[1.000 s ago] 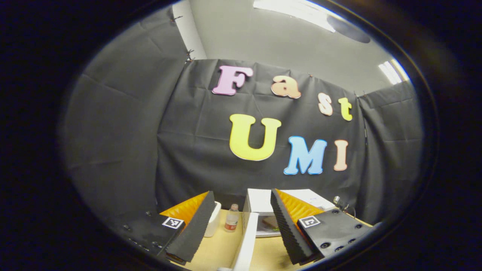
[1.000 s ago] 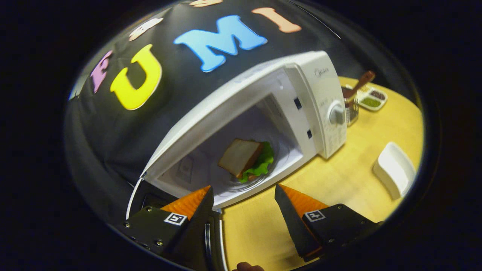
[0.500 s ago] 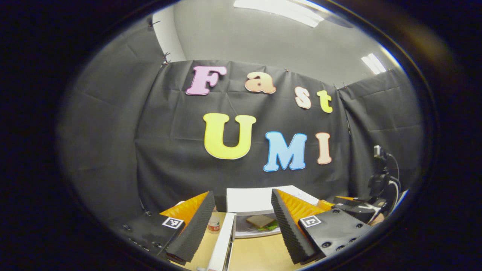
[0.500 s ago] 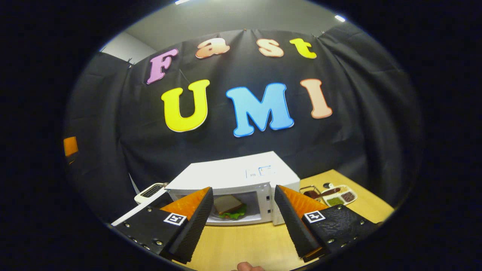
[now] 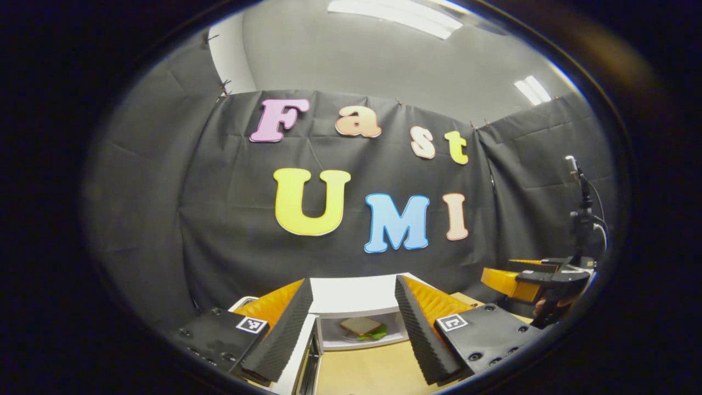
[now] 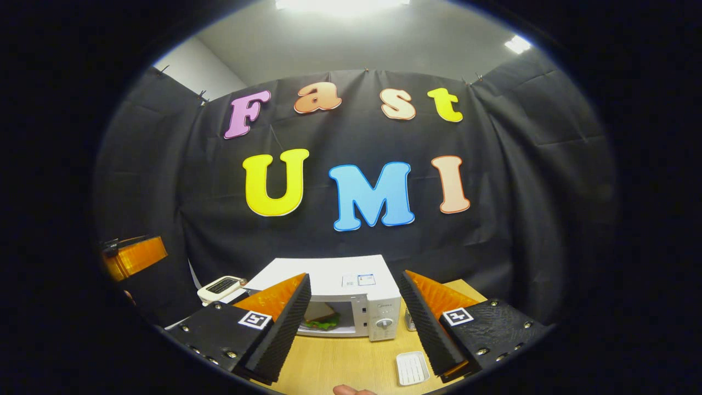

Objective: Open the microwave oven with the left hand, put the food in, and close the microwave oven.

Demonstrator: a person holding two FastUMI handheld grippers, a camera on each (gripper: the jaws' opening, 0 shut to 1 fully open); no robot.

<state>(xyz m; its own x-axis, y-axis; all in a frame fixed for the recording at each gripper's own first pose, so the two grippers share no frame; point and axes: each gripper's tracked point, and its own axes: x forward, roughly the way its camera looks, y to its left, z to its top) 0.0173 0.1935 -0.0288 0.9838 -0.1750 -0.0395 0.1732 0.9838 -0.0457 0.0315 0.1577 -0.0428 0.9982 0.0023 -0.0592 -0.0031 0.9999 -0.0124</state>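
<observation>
Both grippers gape wide, holding nothing. Sandwich [image 6: 321, 317] sits inside open microwave [image 6: 351, 299], well beyond right gripper [image 6: 354, 323], seen just off its left finger. From left gripper [image 5: 354, 329], sandwich [image 5: 361, 327] shows between the fingers, far off; door [image 5: 299, 359] swung left.

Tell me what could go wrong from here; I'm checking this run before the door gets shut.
1. The white microwave oven's door stands open edge-on right by the open left gripper; a glancing push might shift the oven instead of latching it.
2. The sandwich with green lettuce sits inside near the front, so a hard slam could jolt it.
</observation>
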